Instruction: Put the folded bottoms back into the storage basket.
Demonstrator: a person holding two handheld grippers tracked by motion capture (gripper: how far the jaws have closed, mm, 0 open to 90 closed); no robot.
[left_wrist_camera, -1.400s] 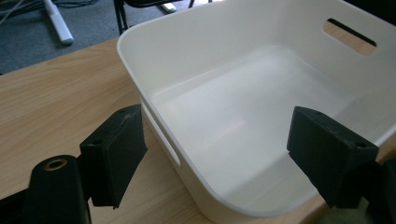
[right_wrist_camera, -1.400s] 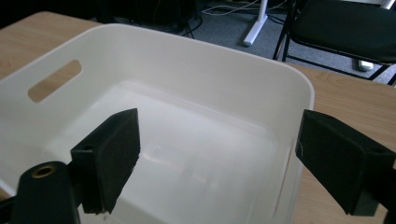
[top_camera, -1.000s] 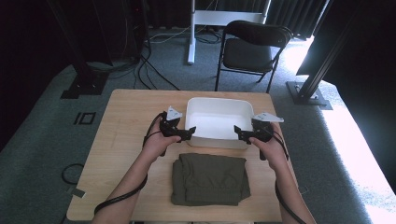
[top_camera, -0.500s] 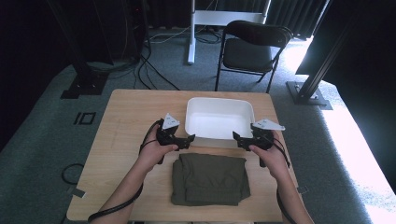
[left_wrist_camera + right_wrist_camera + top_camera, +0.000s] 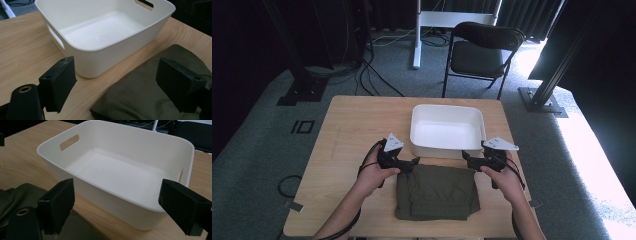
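Grey carpet surrounds a light wooden table [image 5: 347, 130], with a black folding chair [image 5: 482, 50] standing beyond its far edge and cables trailing over the floor at the far left. On the table, a white plastic bin [image 5: 447, 131] with cut-out handles sits empty near the far edge, a little toward the right side. Just in front of it, near the near edge, lies a folded olive-green garment [image 5: 437, 192], flat and roughly square; a narrow strip of bare wood shows between its far edge and the bin's near wall.

Both of the person's forearms come in from the near edge. The left gripper [image 5: 412, 163] is at the garment's far left corner, its jaws pointing inward toward the middle of the table. In the left gripper view the two black pads stand well apart with nothing clamped: one is over bare wood beside the bin's corner, the other over the olive fabric. The right gripper [image 5: 468, 159] mirrors it at the garment's far right corner, between the fabric and the bin. In the right gripper view its pads are likewise spread wide and hold nothing, the bin's near wall lying ahead between them and a fold of the garment showing at the lower left.
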